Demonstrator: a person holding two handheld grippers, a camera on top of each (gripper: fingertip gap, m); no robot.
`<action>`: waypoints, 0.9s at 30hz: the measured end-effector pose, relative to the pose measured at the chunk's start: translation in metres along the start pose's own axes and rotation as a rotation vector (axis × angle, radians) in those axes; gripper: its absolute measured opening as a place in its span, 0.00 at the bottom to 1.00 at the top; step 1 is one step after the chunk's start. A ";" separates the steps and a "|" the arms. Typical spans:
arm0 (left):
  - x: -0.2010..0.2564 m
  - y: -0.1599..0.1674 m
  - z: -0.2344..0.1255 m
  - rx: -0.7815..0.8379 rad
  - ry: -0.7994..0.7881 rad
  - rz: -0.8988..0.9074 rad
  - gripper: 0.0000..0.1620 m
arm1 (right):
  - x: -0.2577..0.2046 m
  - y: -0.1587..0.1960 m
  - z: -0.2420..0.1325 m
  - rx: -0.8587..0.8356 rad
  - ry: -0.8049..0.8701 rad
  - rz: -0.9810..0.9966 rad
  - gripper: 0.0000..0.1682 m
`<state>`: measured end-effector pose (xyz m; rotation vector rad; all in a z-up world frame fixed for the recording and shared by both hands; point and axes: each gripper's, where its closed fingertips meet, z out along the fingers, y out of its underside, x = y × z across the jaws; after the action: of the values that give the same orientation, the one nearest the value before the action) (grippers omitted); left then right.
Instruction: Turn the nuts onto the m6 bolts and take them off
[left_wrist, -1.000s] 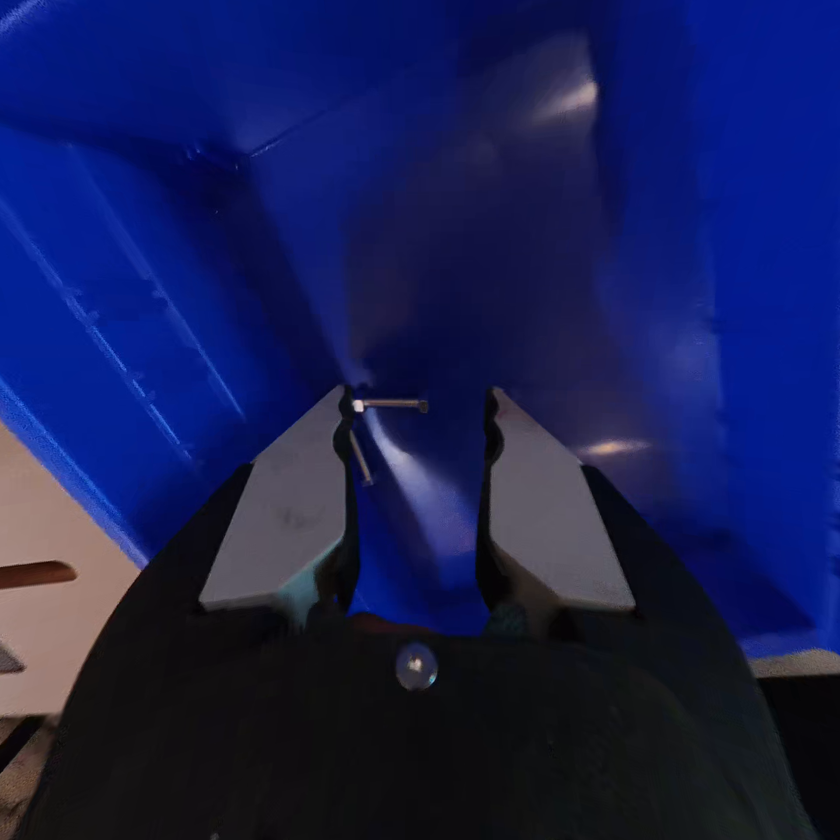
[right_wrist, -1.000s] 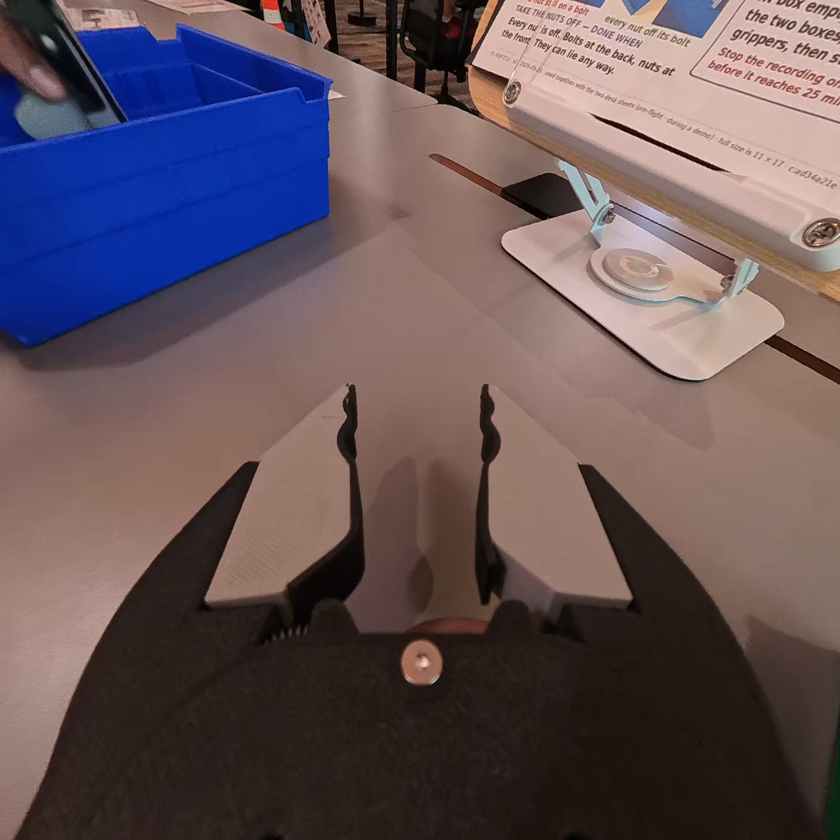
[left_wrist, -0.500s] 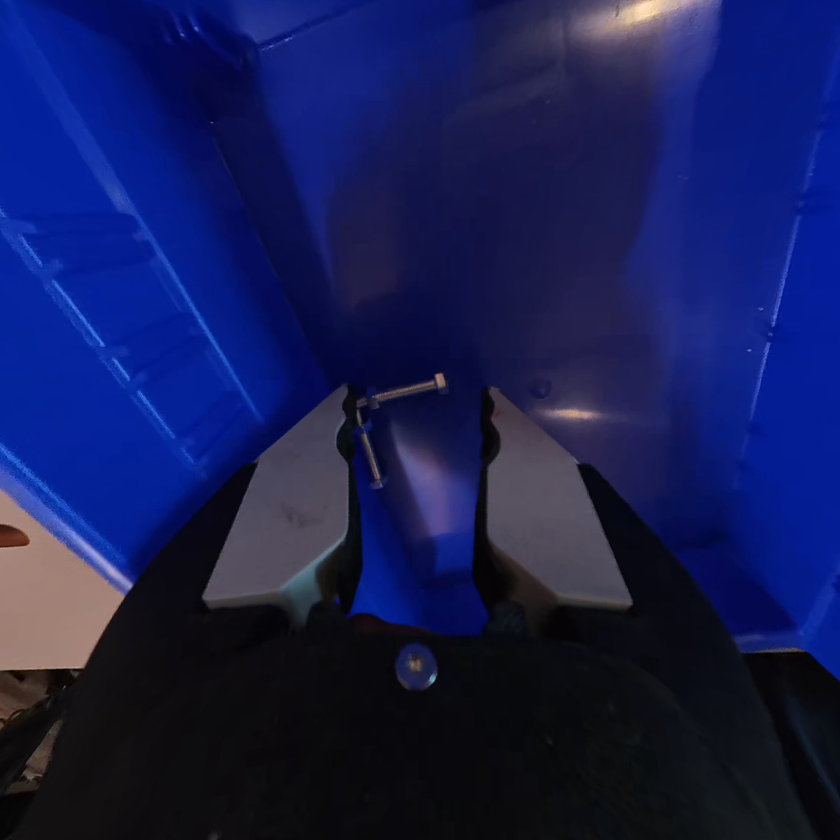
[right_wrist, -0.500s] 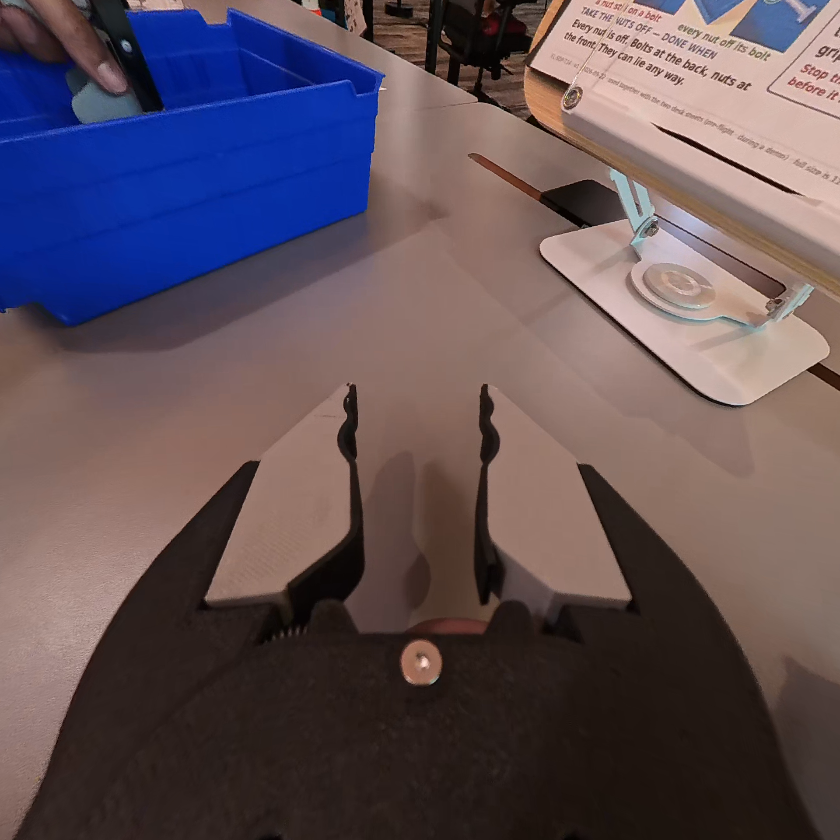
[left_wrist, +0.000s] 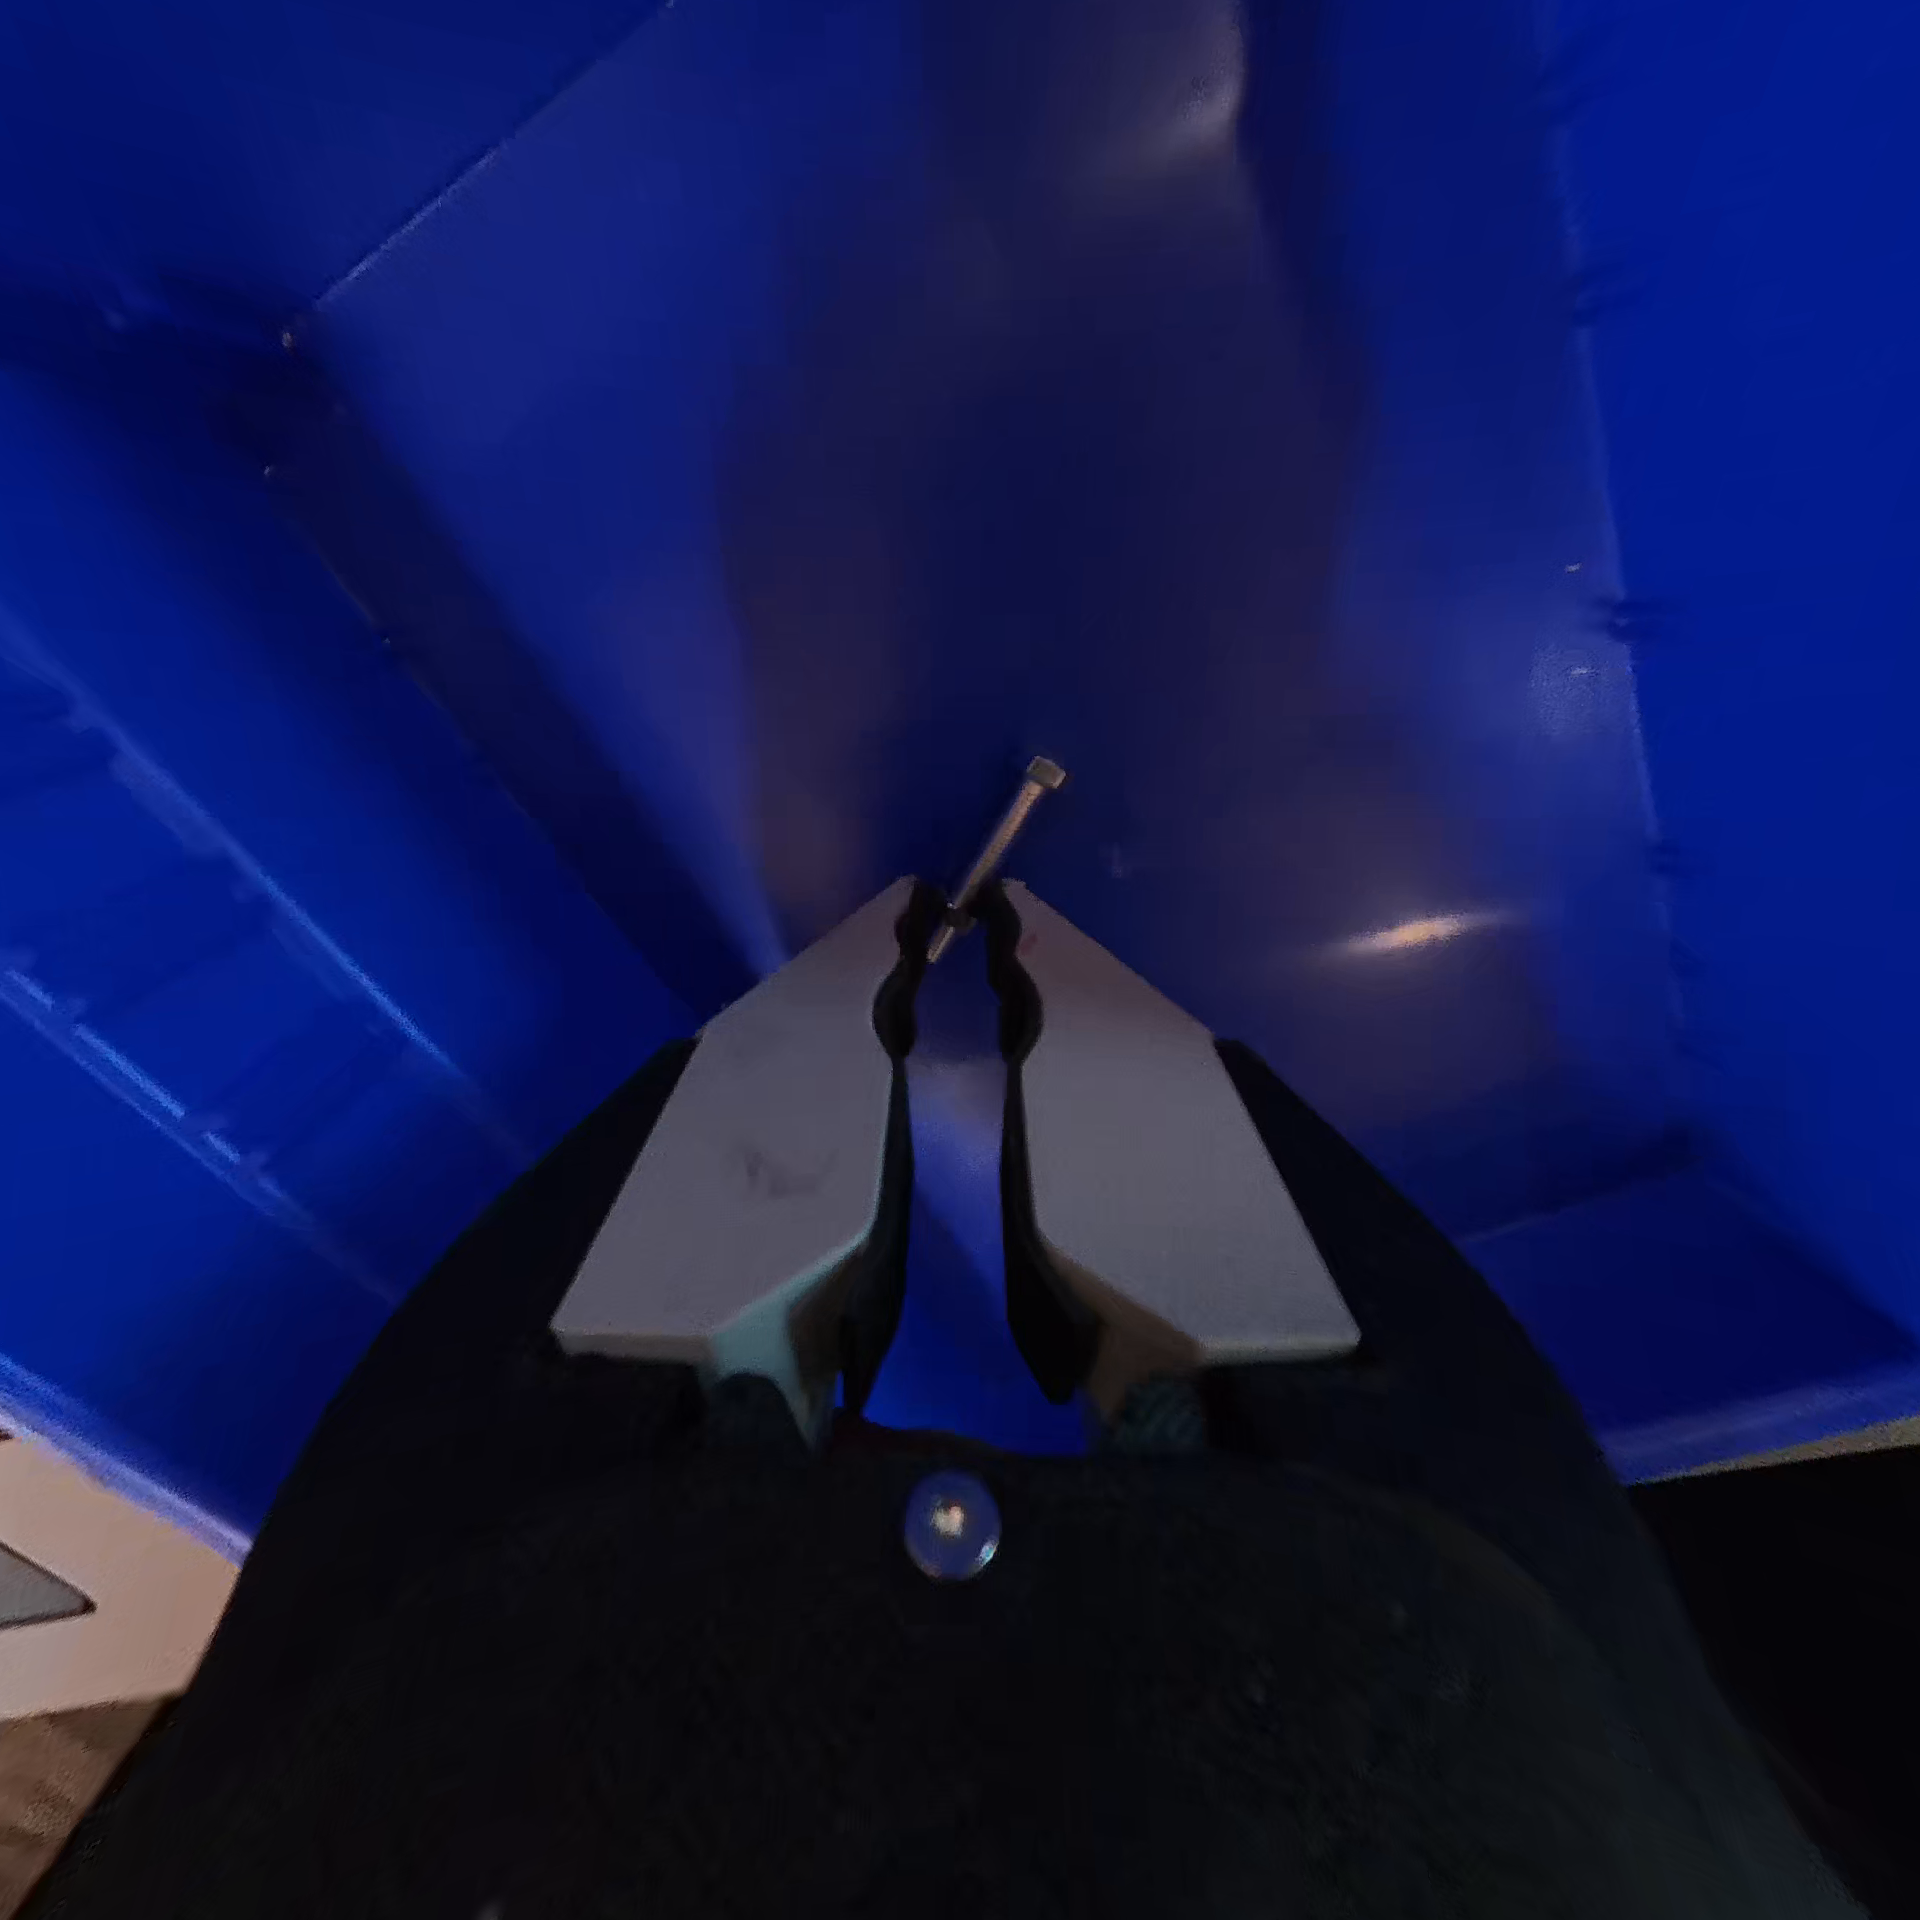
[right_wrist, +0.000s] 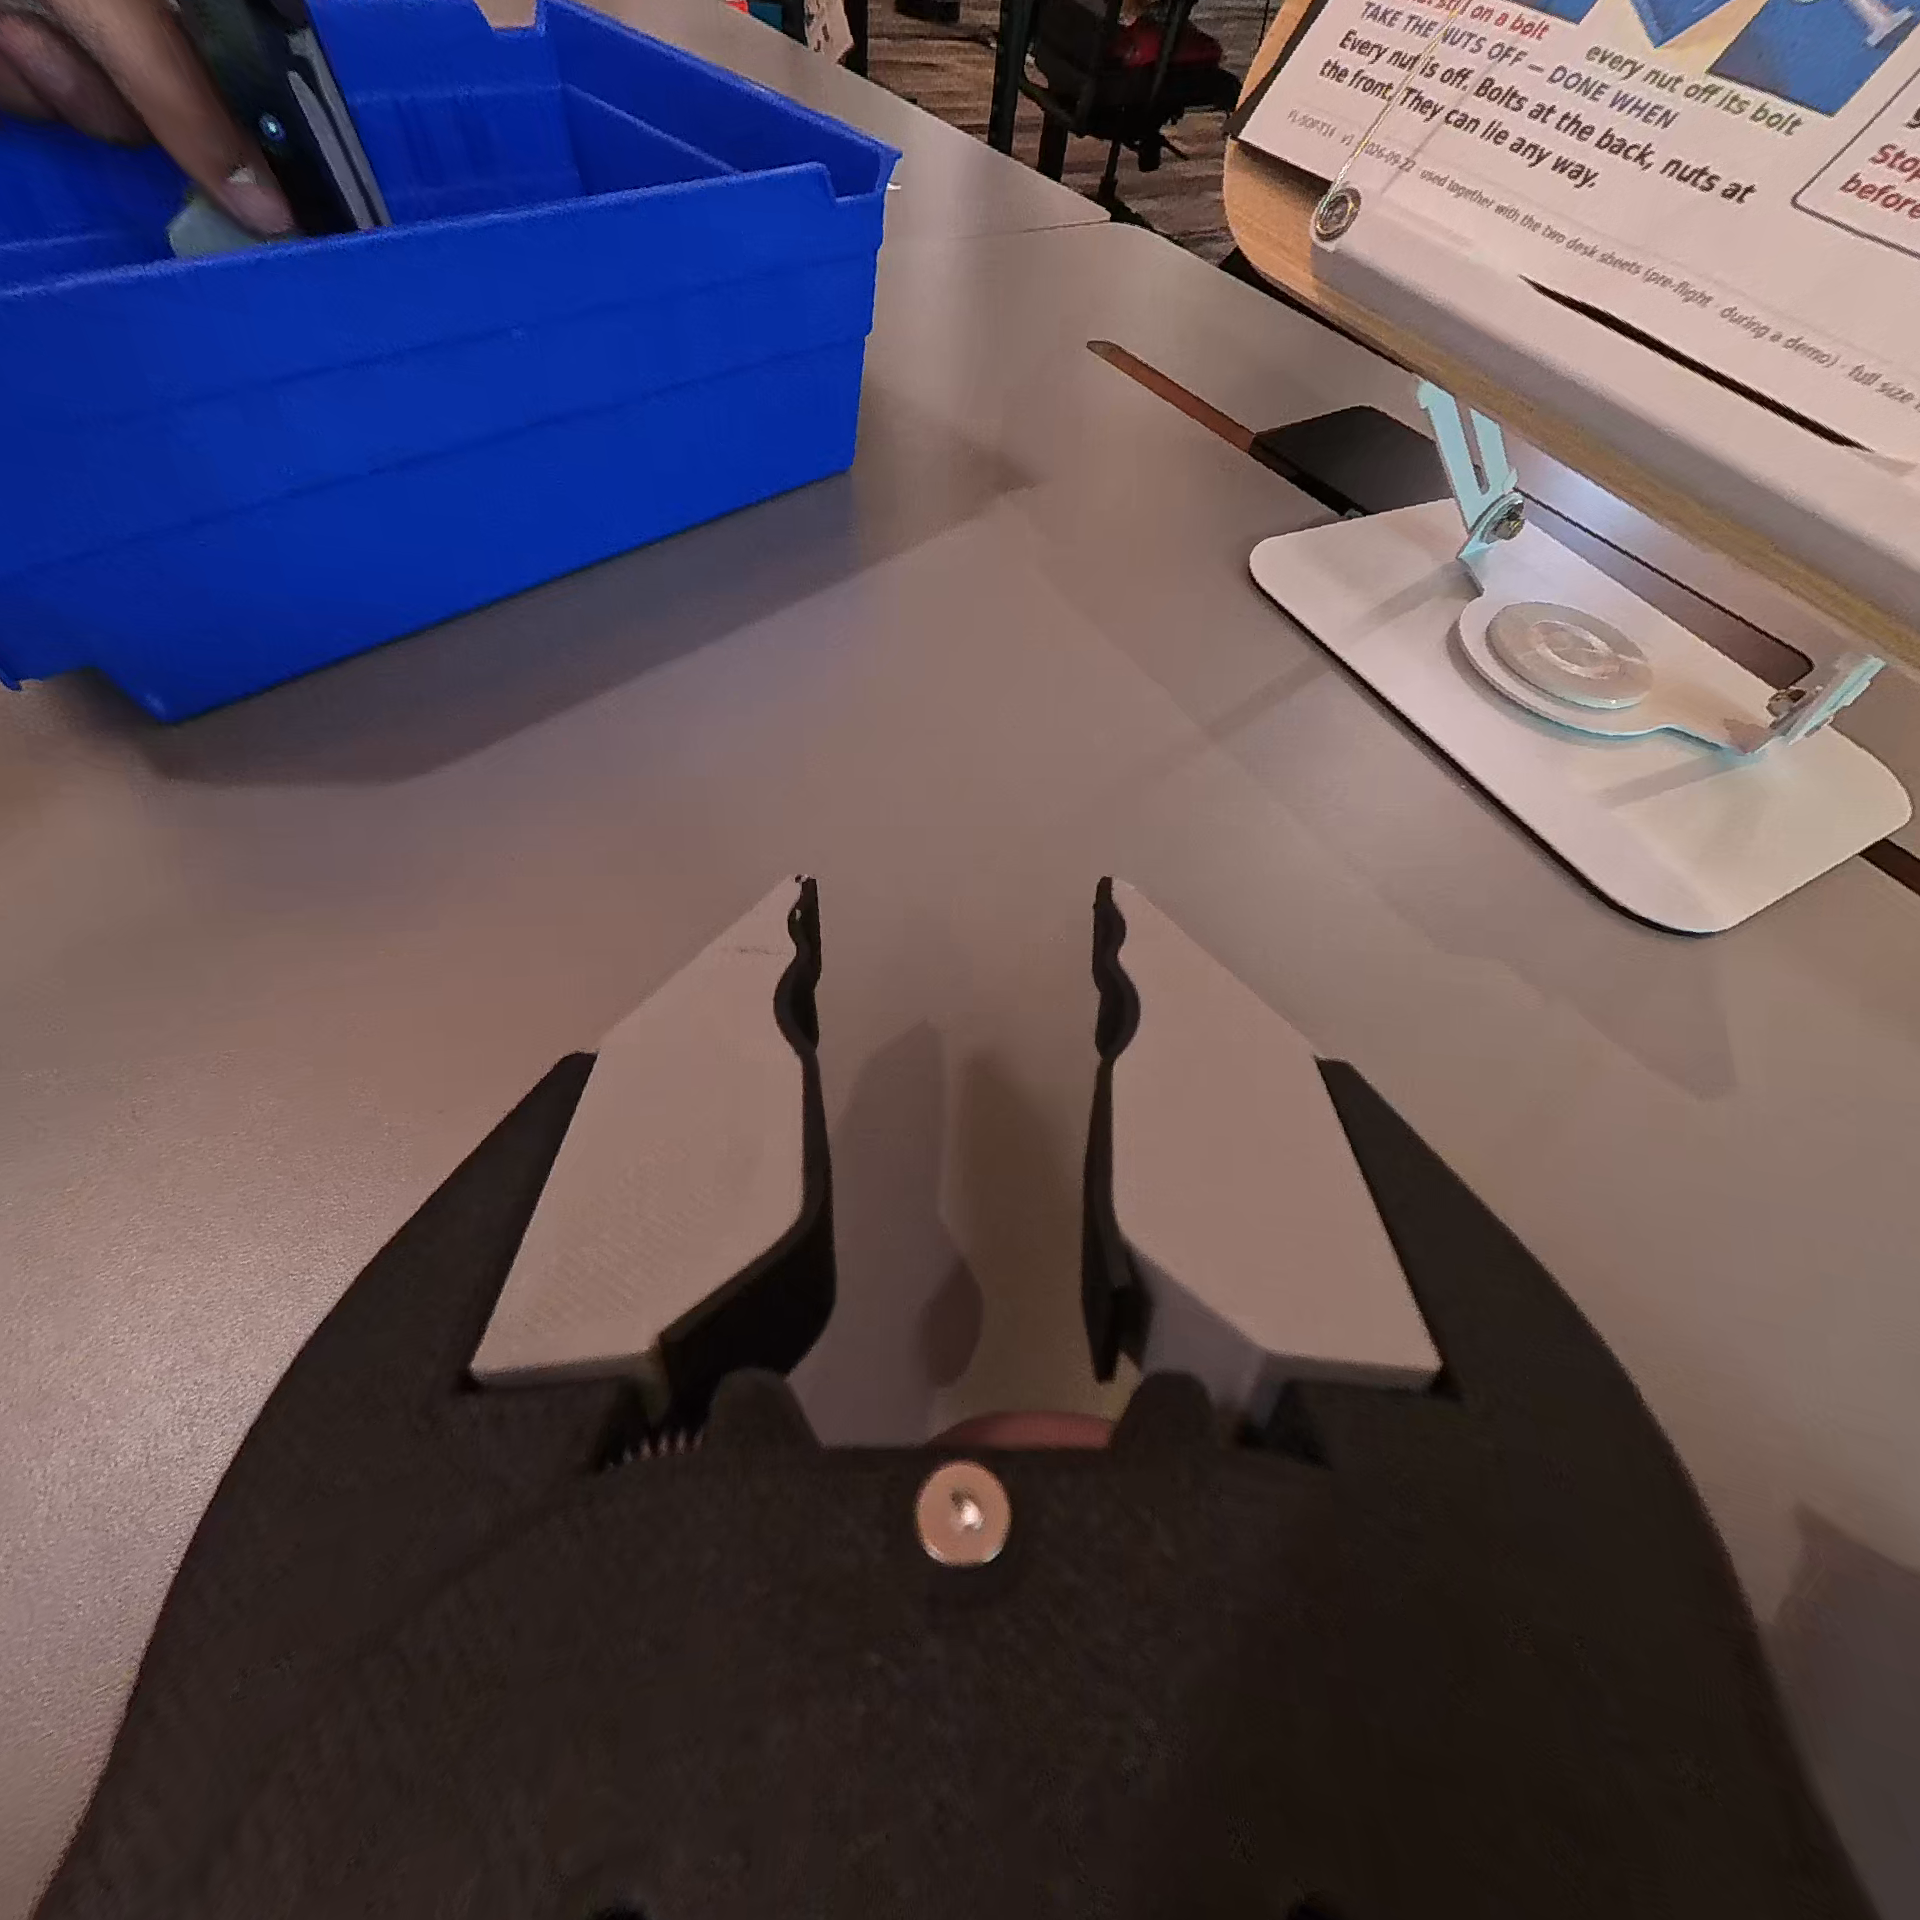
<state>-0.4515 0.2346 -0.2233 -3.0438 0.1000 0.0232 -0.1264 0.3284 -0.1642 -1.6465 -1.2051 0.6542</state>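
In the left wrist view my left gripper (left_wrist: 958, 909) is down inside the blue bin (left_wrist: 1299, 520). It is shut on a silver bolt (left_wrist: 1003, 836) near the bolt's threaded end, where a dark nut (left_wrist: 954, 914) sits between the pads. The bolt's head points up and away to the right. In the right wrist view my right gripper (right_wrist: 956, 904) is open and empty above the grey table (right_wrist: 935, 727). That view also shows the blue bin (right_wrist: 436, 416) at the upper left, with a hand and the left gripper (right_wrist: 312, 145) reaching into it.
A white stand (right_wrist: 1579, 717) holding a printed sheet (right_wrist: 1621, 114) is on the table at the upper right of the right wrist view. The bin has inner dividers (right_wrist: 644, 145). Chairs stand beyond the table's far edge. Spacing between my two grippers at the tips: around 35 cm.
My left gripper's jaws closed from wide open onto one of the two bolts on the bin floor; the second bolt is no longer in sight. The right gripper stayed open and drifted slightly.
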 end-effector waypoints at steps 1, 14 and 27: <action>0.003 -0.003 0.000 0.020 0.001 0.018 0.05 | 0.000 0.000 0.000 0.000 0.001 -0.003 0.30; 0.078 -0.080 -0.108 0.694 -0.138 0.341 0.05 | -0.007 -0.002 0.000 0.020 -0.067 0.061 0.30; 0.316 -0.118 -0.182 1.264 0.641 0.359 0.05 | -0.009 -0.070 -0.055 0.400 -0.187 0.150 0.29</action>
<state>-0.1266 0.3142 -0.0363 -1.6507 0.4787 -0.6894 -0.1126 0.3033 -0.0797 -1.3662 -1.0039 1.0885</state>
